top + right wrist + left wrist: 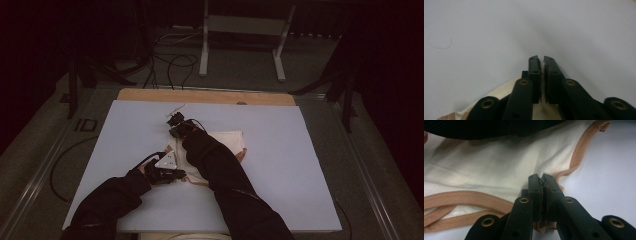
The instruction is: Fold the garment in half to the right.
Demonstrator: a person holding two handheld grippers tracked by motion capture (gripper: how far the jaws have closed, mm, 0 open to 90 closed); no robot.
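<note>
A: Where does the garment [227, 142] lie now?

B: It lies flat on the pale blue worktop [280, 165], near the middle, a little toward the person. It is cream cloth with a tan trim [461, 196].

A: And the two tongs, how do they stand to it?

B: The left tongs [181, 175] are at the near-left edge of the cloth. They are pressed together, and in the left gripper view the tan trim is pinched between them. The right tongs [172, 120] are at the far-left corner, farther from the person. Their jaws are also closed, with only a thin slit, and the cream cloth reaches under them; I think they pinch its edge, but the pinch itself is hidden.

A: So both grips are on the same side?

B: Yes, on the left edge, one near and one far. The rest of the garment lies to the right of both tongs. I judge a lift or fold must carry this edge to the right, across the cloth.
</note>
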